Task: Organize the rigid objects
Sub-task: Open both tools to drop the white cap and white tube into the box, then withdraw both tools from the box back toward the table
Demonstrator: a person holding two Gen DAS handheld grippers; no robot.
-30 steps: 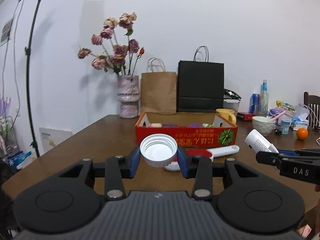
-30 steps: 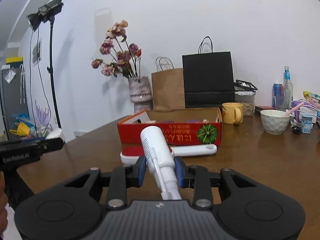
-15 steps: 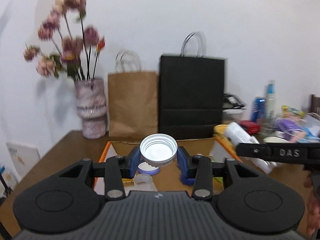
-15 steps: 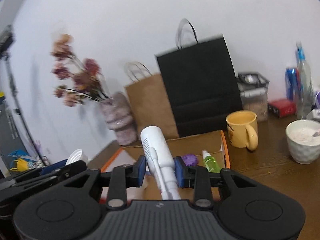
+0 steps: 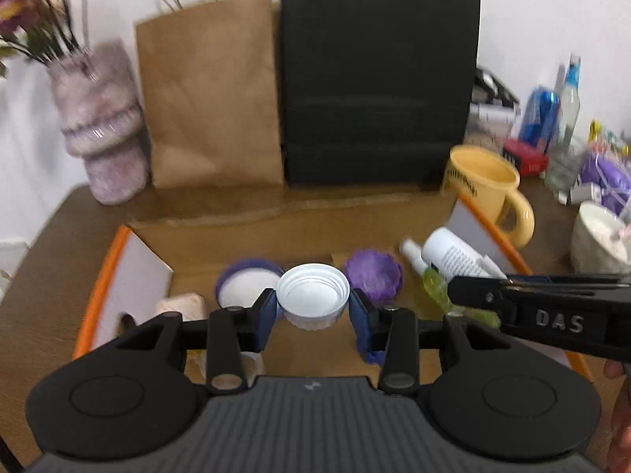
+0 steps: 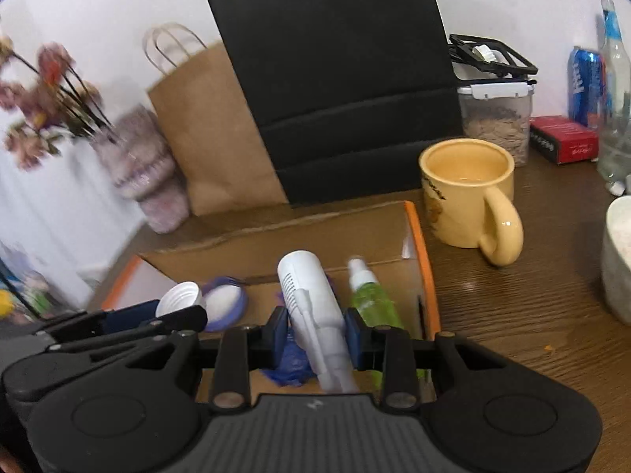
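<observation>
My left gripper (image 5: 313, 311) is shut on a white screw cap (image 5: 312, 295), held open side up over the cardboard box (image 5: 272, 232) with orange edges. My right gripper (image 6: 313, 333) is shut on a white tube (image 6: 311, 307) and holds it over the same box; the tube also shows in the left wrist view (image 5: 453, 254). In the box lie a purple-rimmed lid (image 5: 246, 283), a purple ruffled piece (image 5: 372, 274) and a green spray bottle (image 6: 370, 299). The left gripper and cap show in the right wrist view (image 6: 179, 295).
A yellow mug (image 6: 469, 193) stands right of the box. A brown paper bag (image 5: 209, 94) and a black bag (image 5: 374, 75) stand behind it, a vase of flowers (image 5: 102, 134) to the left. A white bowl (image 6: 619, 260), a jar, a can and a bottle crowd the right side.
Both grippers have moved forward and tilted down over the box, still holding the cap and the tube. The box interior now fills the lower view.
</observation>
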